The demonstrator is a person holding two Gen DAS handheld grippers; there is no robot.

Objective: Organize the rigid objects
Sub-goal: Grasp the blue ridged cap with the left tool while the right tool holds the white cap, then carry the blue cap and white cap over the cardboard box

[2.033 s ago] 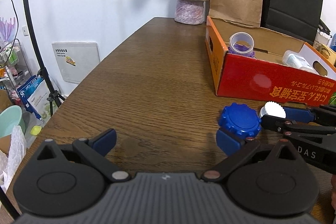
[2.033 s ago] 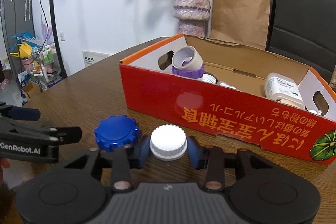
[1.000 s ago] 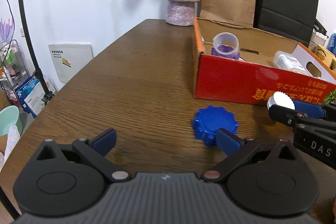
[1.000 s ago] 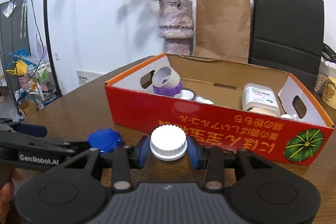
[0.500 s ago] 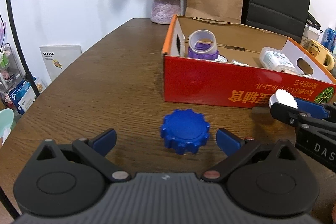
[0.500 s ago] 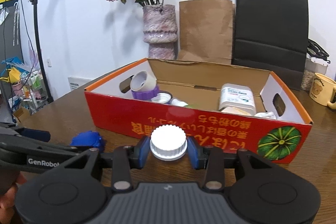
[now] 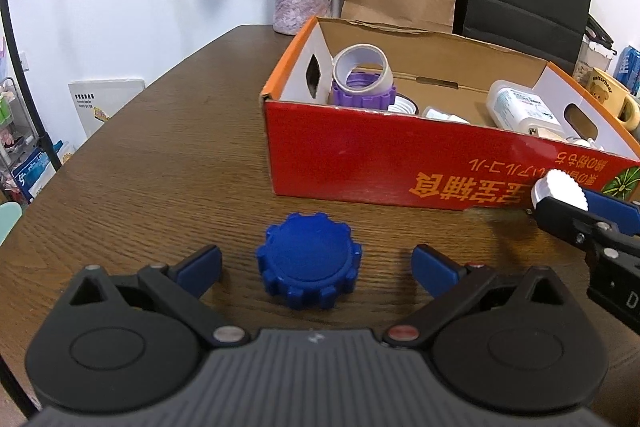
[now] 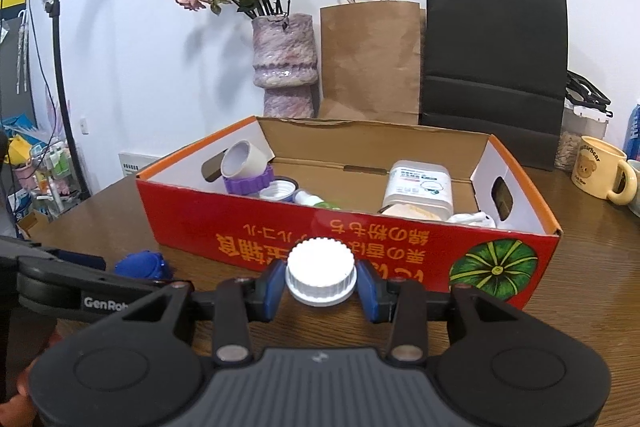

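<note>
Right gripper [image 8: 321, 285] stays clamped on the white ribbed cap [image 8: 321, 278], now lifted off the wooden table [image 7: 168, 163] and sitting just in front of the red cardboard box [image 8: 360, 247], well closer to it than two seconds back. Left gripper [image 7: 316, 267] has swung over: the blue scalloped lid [image 7: 309, 265], which was off by its right finger before, now lies centred between the spread fingers, pads clear of it on both sides, lid flat on the table. Read: white cap is nearly ready to go over the box wall; blue lid is lined up for a grab next, needs only a close.
</note>
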